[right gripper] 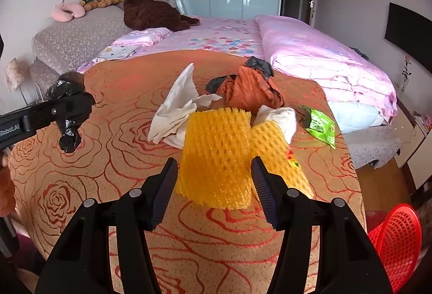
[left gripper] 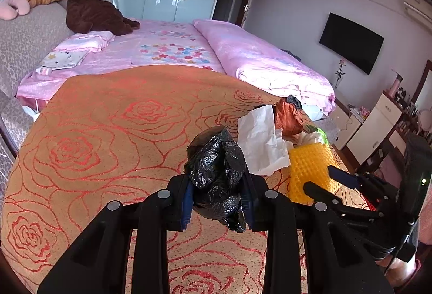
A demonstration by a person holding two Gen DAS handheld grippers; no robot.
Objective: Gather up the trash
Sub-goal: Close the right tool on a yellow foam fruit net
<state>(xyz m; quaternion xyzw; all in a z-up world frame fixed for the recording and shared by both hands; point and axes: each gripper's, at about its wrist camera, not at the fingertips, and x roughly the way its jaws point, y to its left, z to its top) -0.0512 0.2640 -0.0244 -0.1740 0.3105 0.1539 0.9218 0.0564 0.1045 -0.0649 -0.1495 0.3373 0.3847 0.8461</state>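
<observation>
My left gripper is shut on a crumpled black plastic bag, held just above the orange rose-patterned blanket. The right wrist view shows that bag at the left edge. My right gripper is closing around a yellow foam net, its pads touching both sides of it. A second yellow foam net lies just behind on the right. Beyond them lie white tissue paper, an orange plastic bag, a white cloth and a green wrapper.
A red mesh basket stands on the floor off the blanket's right edge. A pink quilt is bunched on the bed's right side. Plush toys sit at the headboard. White cabinets line the right wall.
</observation>
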